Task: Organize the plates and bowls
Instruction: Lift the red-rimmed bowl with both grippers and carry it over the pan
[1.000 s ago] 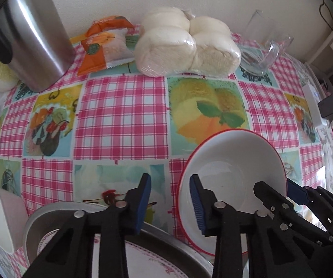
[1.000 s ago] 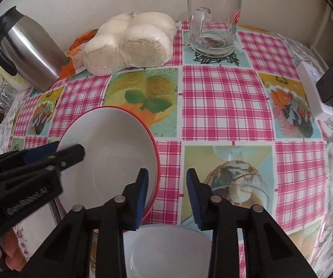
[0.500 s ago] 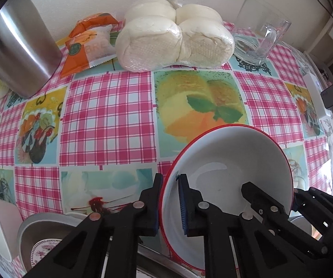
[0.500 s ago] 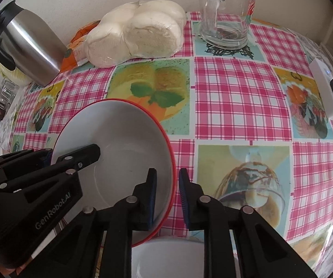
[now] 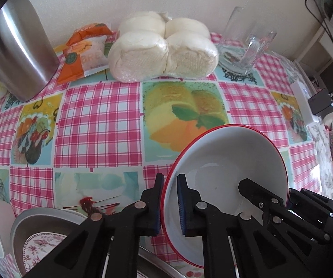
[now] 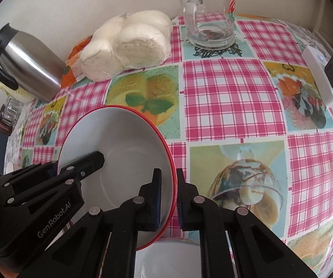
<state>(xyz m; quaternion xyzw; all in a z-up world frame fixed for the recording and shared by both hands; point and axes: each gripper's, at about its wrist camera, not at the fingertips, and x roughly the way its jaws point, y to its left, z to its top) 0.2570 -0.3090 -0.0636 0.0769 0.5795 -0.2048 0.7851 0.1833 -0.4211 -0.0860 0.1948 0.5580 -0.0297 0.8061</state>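
Red-rimmed bowl (image 5: 226,162) hangs tilted above the tabletop (image 5: 99,120), its rim pinched on opposite sides between the narrowed fingers of the left hand-held gripper (image 5: 169,205) and right hand-held gripper (image 6: 169,197).

We are seeing soft, even daylight in both views, and shadows are staying faint. The fisheye lenses are bending the checked tablecloth (image 5: 99,125) and darkening the corners (a black ring around each frame). The steel thermos (image 6: 29,69) is showing pale glare, and the glass mug (image 5: 243,53) is looking slightly blurred.
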